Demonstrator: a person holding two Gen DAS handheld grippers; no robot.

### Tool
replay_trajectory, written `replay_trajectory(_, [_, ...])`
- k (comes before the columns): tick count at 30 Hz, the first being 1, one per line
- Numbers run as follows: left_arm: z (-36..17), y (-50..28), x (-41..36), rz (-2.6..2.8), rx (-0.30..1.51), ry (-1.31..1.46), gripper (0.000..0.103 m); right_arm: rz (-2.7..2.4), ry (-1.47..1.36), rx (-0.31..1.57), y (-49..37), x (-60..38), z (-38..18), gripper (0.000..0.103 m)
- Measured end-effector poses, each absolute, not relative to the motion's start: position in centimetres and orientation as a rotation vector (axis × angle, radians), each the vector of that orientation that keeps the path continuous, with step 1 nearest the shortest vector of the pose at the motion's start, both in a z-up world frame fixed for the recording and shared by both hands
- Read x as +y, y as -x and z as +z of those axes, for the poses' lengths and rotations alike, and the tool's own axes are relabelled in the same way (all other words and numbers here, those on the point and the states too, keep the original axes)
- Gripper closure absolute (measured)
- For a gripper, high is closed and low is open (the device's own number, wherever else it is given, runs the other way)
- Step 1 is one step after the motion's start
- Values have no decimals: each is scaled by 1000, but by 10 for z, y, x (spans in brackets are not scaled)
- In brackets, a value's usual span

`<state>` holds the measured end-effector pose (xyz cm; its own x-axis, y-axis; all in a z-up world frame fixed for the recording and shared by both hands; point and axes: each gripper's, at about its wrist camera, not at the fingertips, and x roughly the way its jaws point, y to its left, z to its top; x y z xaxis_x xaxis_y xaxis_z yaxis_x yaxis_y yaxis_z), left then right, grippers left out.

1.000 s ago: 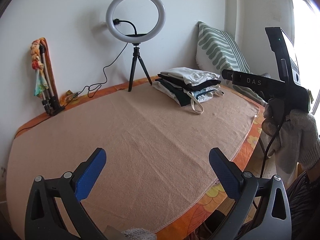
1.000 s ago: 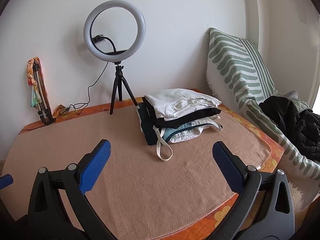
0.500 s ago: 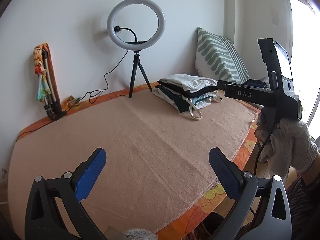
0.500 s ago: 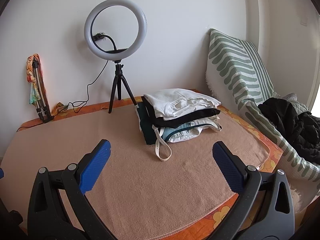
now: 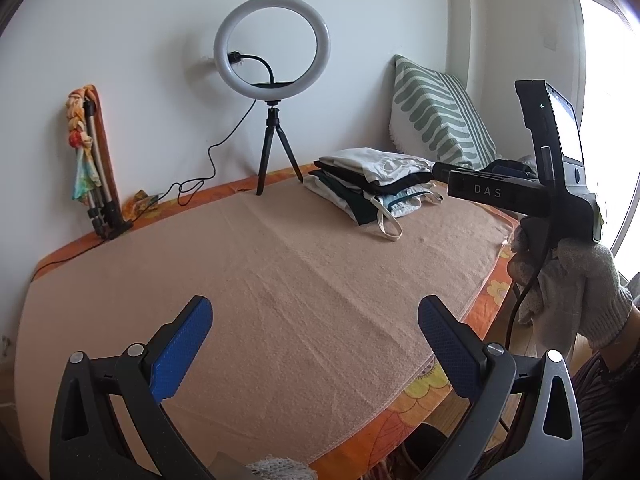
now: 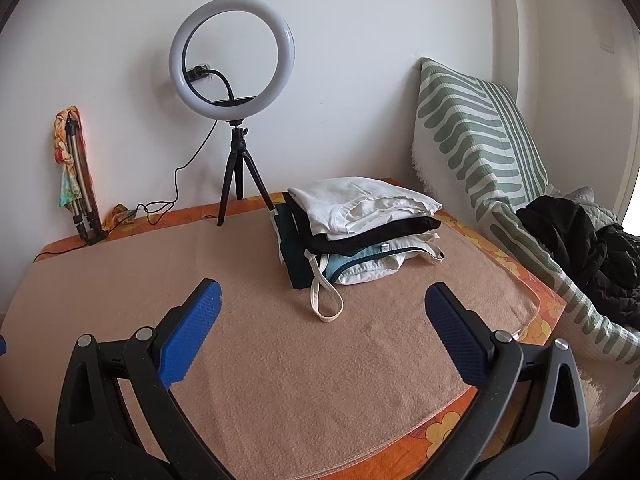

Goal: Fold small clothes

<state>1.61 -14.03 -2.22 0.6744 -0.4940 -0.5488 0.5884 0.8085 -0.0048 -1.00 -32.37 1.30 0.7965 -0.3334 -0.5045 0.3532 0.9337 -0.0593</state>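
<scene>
Both hand-held grippers, left (image 5: 314,318) and right (image 6: 322,304), gape wide above the nubbly tan blanket (image 6: 280,360).

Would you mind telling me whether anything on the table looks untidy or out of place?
Mostly tidy. The stack of folded clothes sits neatly on the tan blanket, but one cream strap loops out of its front onto the blanket. Off the table, a dark garment lies crumpled beside the striped cushion.
</scene>
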Motion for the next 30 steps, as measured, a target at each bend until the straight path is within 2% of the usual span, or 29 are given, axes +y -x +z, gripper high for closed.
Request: replay_trajectory(30, [-17, -13, -138, -613, 548, -181, 1, -352, -23, 536, 6, -322, 14, 0])
